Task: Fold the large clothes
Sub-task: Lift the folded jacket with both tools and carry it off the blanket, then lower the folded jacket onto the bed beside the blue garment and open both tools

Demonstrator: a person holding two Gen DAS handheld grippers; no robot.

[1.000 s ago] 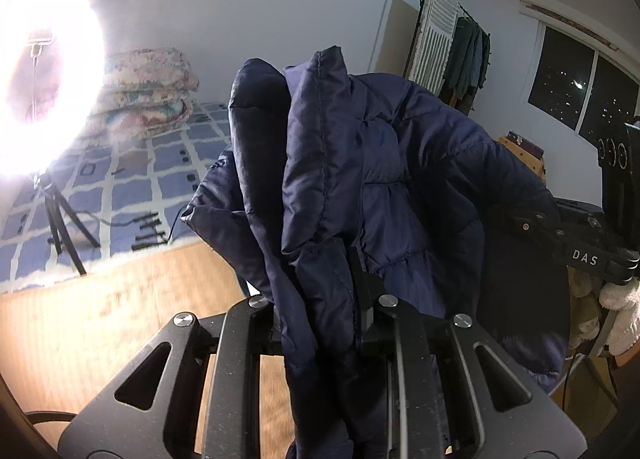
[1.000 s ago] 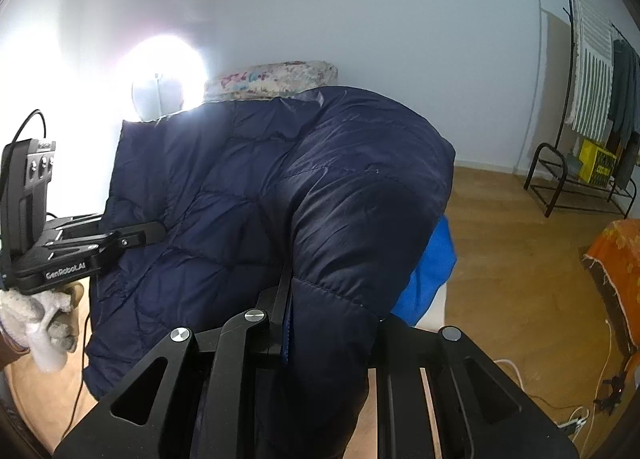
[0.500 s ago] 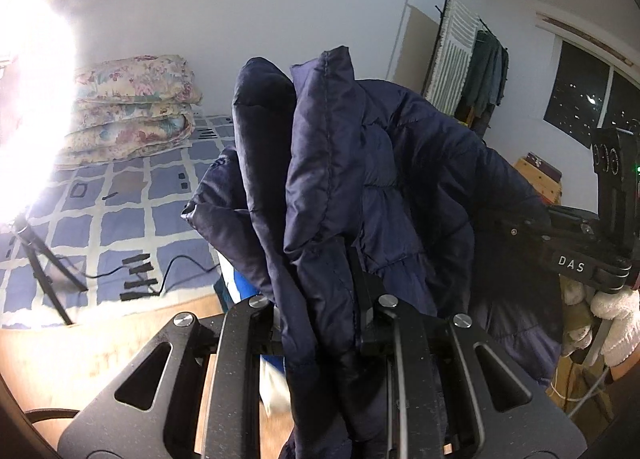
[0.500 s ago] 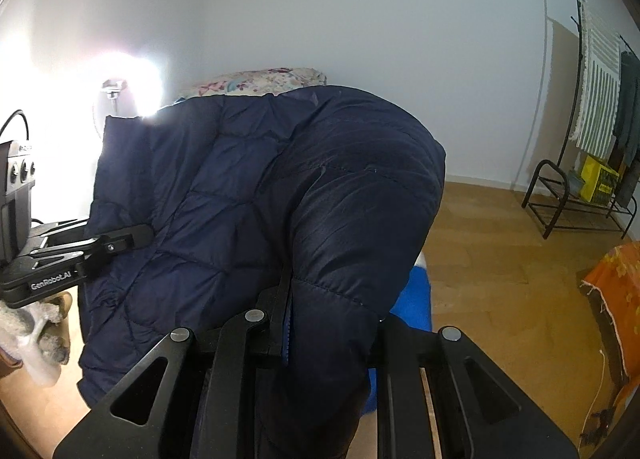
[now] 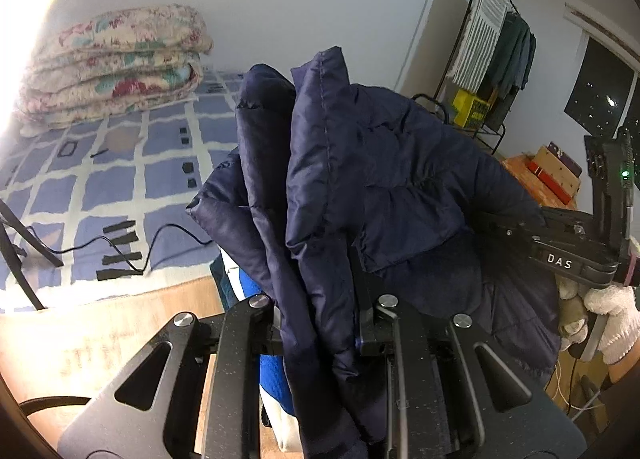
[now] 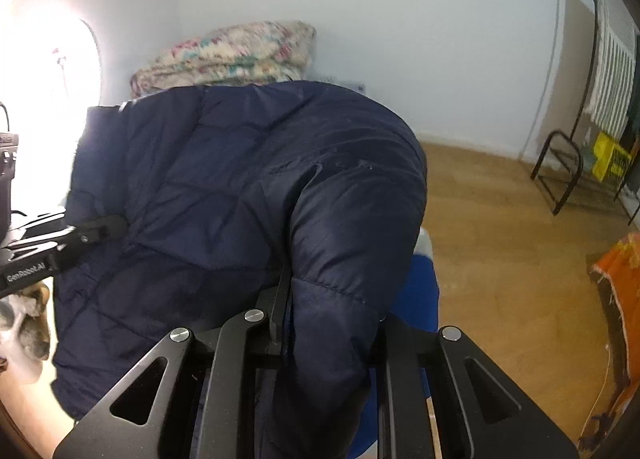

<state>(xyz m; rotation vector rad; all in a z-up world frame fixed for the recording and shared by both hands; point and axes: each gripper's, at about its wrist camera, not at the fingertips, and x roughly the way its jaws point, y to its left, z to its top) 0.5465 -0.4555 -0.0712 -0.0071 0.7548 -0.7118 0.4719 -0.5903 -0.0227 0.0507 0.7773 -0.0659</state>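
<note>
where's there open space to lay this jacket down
Two bare patches: the checked mat between the quilt stack and the taped cable, and the wood floor between the jacket and the rack. It is crowded under both claws, where blue cloth lies.

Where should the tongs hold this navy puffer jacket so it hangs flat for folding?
Along its stitched edges, one hold at each end, coming in from below as now. The left tongs clamp a bunched, doubled-over hem of the navy puffer jacket; the right tongs pinch a padded fold beside the seam. The quilted panel spans between them, so probably only the bunch needs spreading.
</note>
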